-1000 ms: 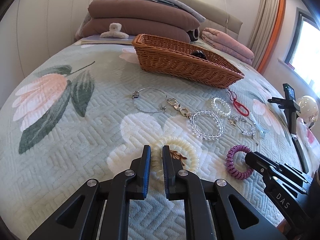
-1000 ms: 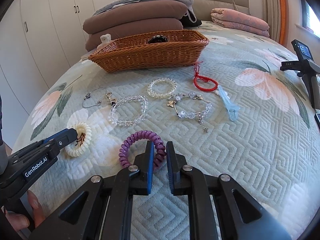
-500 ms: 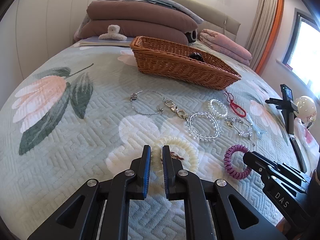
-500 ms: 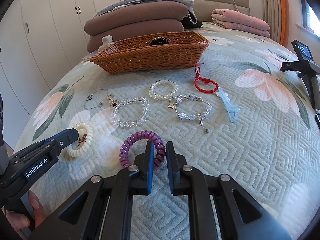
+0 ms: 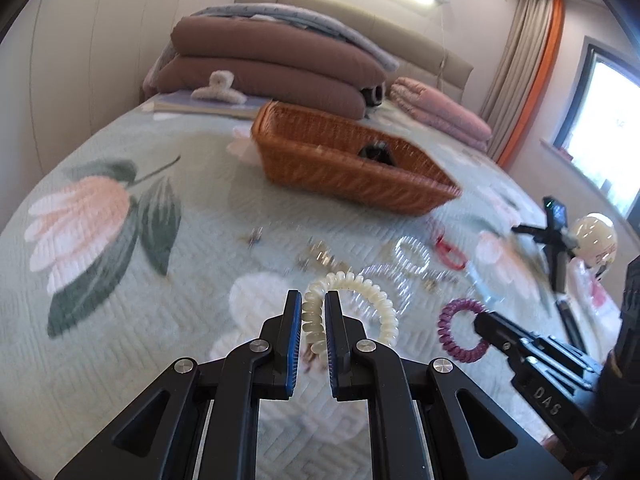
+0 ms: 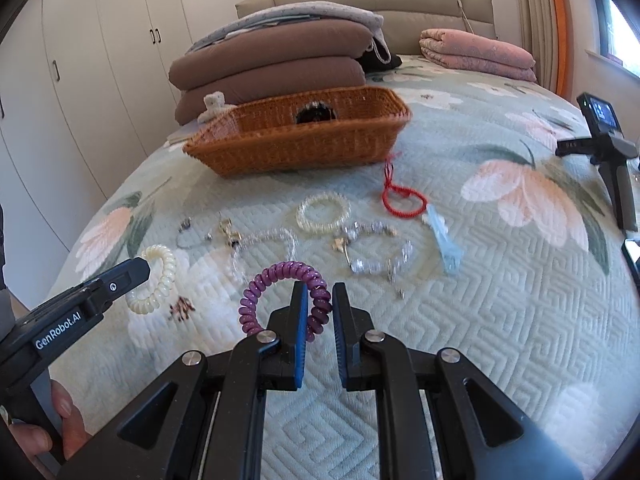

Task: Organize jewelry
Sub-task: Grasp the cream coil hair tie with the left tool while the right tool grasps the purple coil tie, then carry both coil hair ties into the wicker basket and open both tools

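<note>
My left gripper [image 5: 313, 300] is shut on a cream spiral hair tie [image 5: 372, 296], which hangs clear of the bedspread. My right gripper [image 6: 320, 292] is shut on a purple spiral hair tie [image 6: 272, 276], also lifted. In the right wrist view the left gripper [image 6: 140, 270] and its cream hair tie [image 6: 160, 280] show at the left. The left wrist view has the right gripper [image 5: 480, 320] with the purple hair tie [image 5: 448, 320] at the right. Beyond them stands a wicker basket [image 6: 296, 148] with a dark item [image 6: 316, 112] inside.
On the bedspread between grippers and basket lie a red cord bracelet [image 6: 400, 200], a clear bead bracelet [image 6: 324, 214], a charm bracelet [image 6: 376, 256], a blue hair clip [image 6: 444, 240] and a silver hoop [image 6: 192, 236]. Folded quilts [image 6: 272, 68] sit behind the basket. A tripod [image 6: 608, 148] stands at the right.
Both grippers have risen, each lifting its hair tie off the bedspread. A small brown bit that lay inside the cream coil stays on the bed.
</note>
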A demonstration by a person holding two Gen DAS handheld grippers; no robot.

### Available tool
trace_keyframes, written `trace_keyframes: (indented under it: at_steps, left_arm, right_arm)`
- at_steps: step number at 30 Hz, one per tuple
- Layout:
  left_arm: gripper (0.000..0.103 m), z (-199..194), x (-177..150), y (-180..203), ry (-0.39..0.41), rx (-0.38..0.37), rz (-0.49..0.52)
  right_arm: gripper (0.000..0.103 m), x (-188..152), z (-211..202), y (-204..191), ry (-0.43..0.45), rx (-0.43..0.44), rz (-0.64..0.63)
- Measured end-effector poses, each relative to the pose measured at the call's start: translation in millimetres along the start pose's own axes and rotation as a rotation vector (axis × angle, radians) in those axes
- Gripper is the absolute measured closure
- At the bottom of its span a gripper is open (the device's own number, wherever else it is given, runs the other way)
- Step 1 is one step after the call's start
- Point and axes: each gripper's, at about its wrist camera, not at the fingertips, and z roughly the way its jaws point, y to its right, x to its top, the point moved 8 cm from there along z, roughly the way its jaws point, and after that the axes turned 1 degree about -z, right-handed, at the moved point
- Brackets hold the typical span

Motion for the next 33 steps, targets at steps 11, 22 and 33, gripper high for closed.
trace_keyframes:
  at_steps: [11,22,33]
  left_arm:
    - [0.092,16,114,25,0.146,-0.02,0.121]
    - [0.092,116,180,12,0.08,-0.002,0.069]
    - [0.092,171,159,28,0.027,0.067,0.173]
  right_arm:
    - [0.088,108,11,-13,0.145,-0.01,-0.123]
    - [0.088,200,87,45,0.146,-0.139,-0.126]
    - [0.088,201,161,74,0.041,-0.148,-0.116]
